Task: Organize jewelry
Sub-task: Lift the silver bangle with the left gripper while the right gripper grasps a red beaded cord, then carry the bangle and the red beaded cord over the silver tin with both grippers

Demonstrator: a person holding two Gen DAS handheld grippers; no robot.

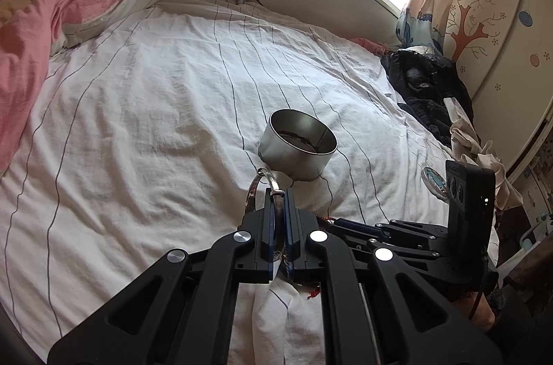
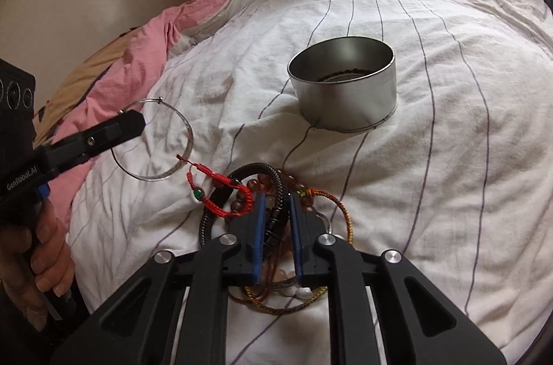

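Note:
My left gripper point(image 1: 279, 192) is shut on a thin silver bangle point(image 1: 269, 180), held above the bed just short of the round metal tin point(image 1: 297, 145). In the right wrist view the left gripper point(image 2: 129, 119) shows with the bangle point(image 2: 186, 137) hanging from it. The tin point(image 2: 345, 92) holds a dark bead string at its bottom. My right gripper point(image 2: 277, 197) is over a pile of bracelets, its jaws closed around a black braided bracelet point(image 2: 276, 189). A red cord bracelet point(image 2: 221, 189) and brown beads point(image 2: 257, 183) lie beside it.
The white striped bedsheet point(image 2: 432, 175) is wrinkled. A pink quilt point(image 1: 24, 47) lies at the left. Dark clothes point(image 1: 425, 88) lie at the right edge of the bed. The tin's lid point(image 1: 433, 182) lies to the right of the tin.

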